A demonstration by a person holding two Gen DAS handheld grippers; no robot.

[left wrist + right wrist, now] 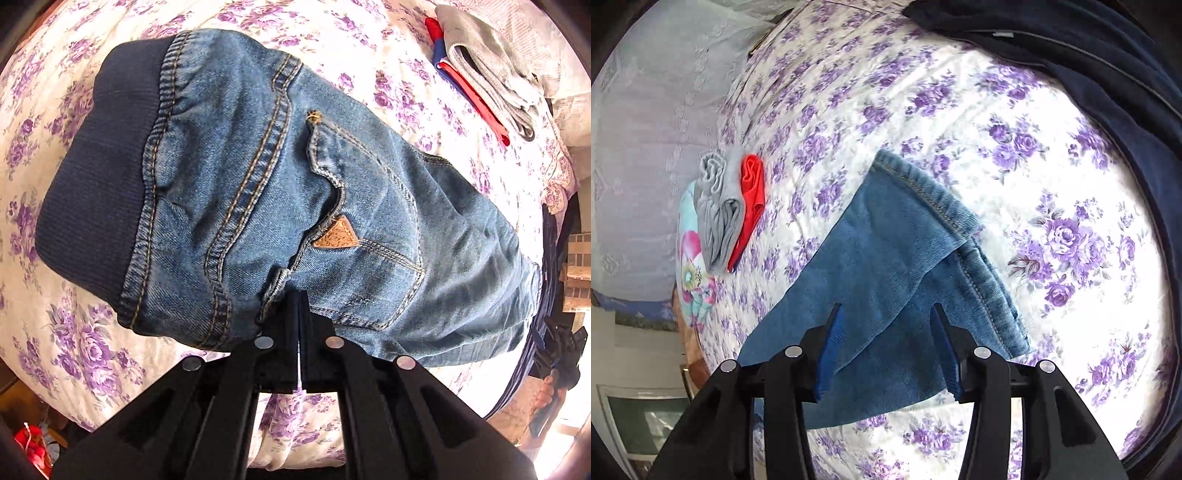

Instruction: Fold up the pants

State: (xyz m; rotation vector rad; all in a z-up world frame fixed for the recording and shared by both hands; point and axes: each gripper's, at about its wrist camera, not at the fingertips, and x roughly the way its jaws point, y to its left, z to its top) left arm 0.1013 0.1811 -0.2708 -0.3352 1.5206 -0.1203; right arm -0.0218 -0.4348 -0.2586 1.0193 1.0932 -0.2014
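Small blue denim pants (258, 177) with a navy ribbed waistband (99, 166) and a tan pocket patch lie on the floral bedspread (351, 44). My left gripper (298, 297) is shut on a fold of denim at the pants' near edge, below the back pocket. In the right wrist view a pant leg (886, 240) with its stitched hem (923, 188) stretches away from me. My right gripper (886, 314) stands open over it. The blue pads (831, 343) sit wide apart with the denim between them, not pinched.
A folded stack of grey and red clothes (491, 74) (727, 206) rests at the far side of the bed, next to a cartoon-print pillow (690, 273). A dark navy garment (1108, 74) lies at the upper right. The bed's edge (550, 258) runs along the right.
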